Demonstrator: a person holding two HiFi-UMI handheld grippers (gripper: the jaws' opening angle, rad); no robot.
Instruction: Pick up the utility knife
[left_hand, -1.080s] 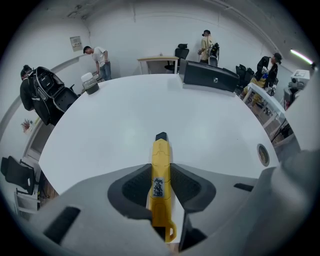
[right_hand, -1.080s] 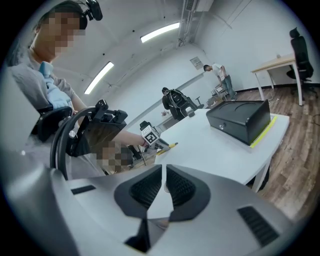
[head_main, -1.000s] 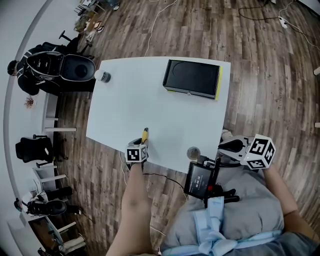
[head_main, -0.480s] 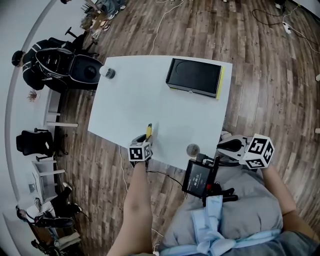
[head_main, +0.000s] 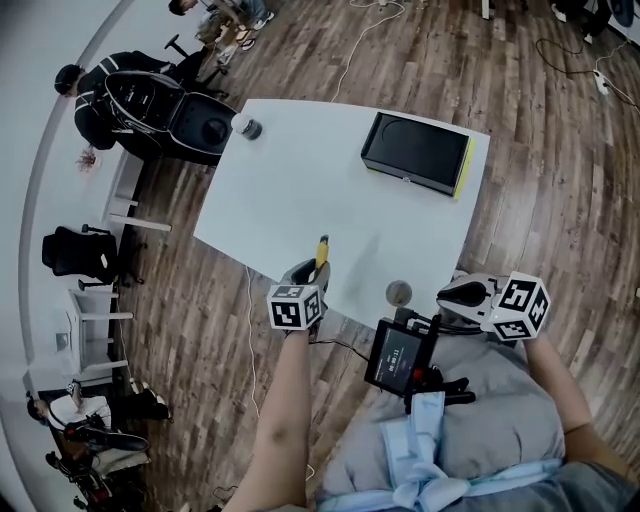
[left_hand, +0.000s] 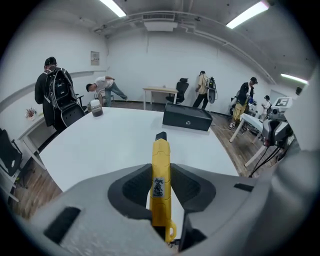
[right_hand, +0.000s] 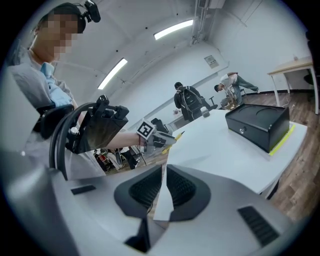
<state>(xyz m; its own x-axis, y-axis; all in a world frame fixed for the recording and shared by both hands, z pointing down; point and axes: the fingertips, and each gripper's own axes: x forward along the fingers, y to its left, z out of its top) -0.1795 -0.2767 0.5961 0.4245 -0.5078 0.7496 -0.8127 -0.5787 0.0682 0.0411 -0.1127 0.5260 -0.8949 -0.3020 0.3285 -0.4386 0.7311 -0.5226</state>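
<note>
Gripping the yellow utility knife (left_hand: 160, 185) mid-handle, left gripper (left_hand: 161, 175) holds it above white table (head_main: 300, 190)'s 6 o'clock edge, tip toward 12 o'clock; right gripper (right_hand: 162, 192) empty, jaws together; knife likely light, rigid, slick plastic, so mid-body hold suits.

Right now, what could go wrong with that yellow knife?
The left gripper pinches the utility knife only by its thin sides, with its front half sticking out, so it might tip or slide loose. It hangs near the table's near edge, so a slip could drop it onto the wooden floor.
</note>
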